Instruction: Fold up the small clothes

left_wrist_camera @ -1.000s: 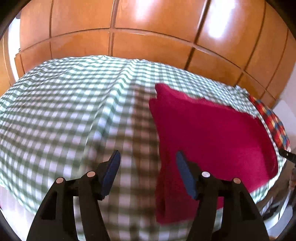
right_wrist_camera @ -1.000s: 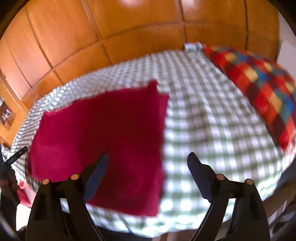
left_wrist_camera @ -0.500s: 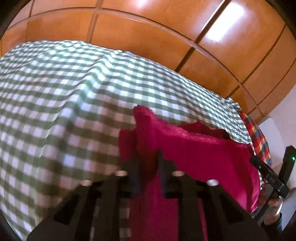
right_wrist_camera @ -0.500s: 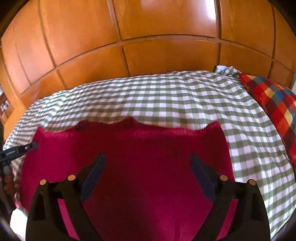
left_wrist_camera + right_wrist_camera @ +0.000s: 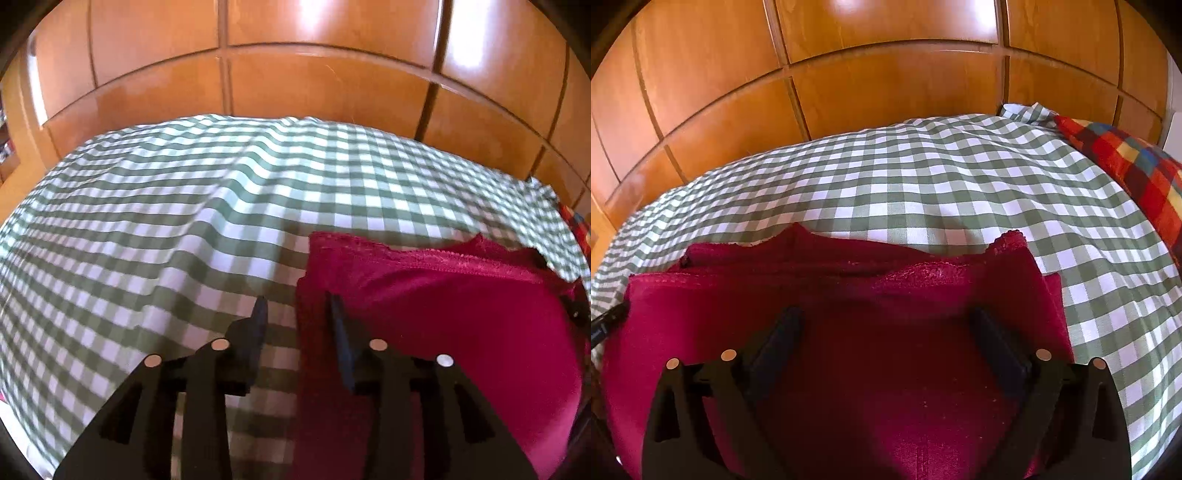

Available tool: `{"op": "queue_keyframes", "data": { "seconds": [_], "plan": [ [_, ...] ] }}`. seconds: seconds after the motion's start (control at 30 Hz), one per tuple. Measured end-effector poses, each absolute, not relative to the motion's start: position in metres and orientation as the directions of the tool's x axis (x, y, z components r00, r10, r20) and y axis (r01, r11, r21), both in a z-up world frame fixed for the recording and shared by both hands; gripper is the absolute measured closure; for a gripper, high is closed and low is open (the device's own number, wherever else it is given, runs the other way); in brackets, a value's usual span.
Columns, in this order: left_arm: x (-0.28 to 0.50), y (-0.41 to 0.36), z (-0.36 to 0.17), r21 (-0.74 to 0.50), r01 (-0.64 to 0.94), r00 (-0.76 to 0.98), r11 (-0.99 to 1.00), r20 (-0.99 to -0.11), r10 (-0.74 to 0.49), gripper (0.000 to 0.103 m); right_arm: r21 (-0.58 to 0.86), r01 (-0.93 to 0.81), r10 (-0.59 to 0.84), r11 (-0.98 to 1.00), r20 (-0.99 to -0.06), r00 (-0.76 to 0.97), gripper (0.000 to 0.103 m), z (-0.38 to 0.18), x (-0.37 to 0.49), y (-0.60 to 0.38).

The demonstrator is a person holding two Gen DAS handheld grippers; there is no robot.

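Observation:
A dark red cloth (image 5: pixel 443 314) lies folded over on a green-and-white checked bed cover (image 5: pixel 184 221). In the left wrist view my left gripper (image 5: pixel 297 314) straddles the cloth's left edge with its jaws partly apart and nothing pinched between them. In the right wrist view the red cloth (image 5: pixel 868 350) fills the near half, its far edge doubled in layers. My right gripper (image 5: pixel 886 325) is wide open just above the cloth's middle, holding nothing.
A wooden panelled wardrobe (image 5: pixel 886 92) stands behind the bed. A red, yellow and blue checked pillow (image 5: pixel 1137 173) lies at the right end. The checked cover (image 5: pixel 923 177) spreads beyond the cloth. A black tip of the other gripper (image 5: pixel 607 323) shows at left.
My left gripper, shut on the cloth's edge half a second ago, has opened and let it go. The cloth's near part now lies folded over. My right gripper stayed open.

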State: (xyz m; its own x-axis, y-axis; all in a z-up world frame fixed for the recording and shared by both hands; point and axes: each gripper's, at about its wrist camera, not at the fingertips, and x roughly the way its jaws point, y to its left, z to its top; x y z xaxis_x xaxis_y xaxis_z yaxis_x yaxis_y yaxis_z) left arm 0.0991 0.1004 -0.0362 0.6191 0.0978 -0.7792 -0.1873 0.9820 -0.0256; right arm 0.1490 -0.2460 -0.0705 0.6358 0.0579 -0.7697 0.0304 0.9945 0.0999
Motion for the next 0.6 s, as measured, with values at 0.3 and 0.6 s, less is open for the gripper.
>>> {"op": "queue_keyframes", "data": {
  "seconds": [0.3, 0.6],
  "plan": [
    [0.054, 0.101, -0.017, -0.020, -0.245, 0.693, 0.969, -0.703, 0.161, 0.044, 0.097, 0.028, 0.058, 0.995, -0.771, 0.634, 0.007, -0.070, 0.149, -0.244],
    [0.030, 0.098, 0.004, -0.035, -0.252, 0.728, 0.967, -0.665, 0.165, 0.039, 0.122, 0.019, 0.085, 0.992, -0.790, 0.607, 0.004, -0.071, 0.154, -0.245]
  ]
}}
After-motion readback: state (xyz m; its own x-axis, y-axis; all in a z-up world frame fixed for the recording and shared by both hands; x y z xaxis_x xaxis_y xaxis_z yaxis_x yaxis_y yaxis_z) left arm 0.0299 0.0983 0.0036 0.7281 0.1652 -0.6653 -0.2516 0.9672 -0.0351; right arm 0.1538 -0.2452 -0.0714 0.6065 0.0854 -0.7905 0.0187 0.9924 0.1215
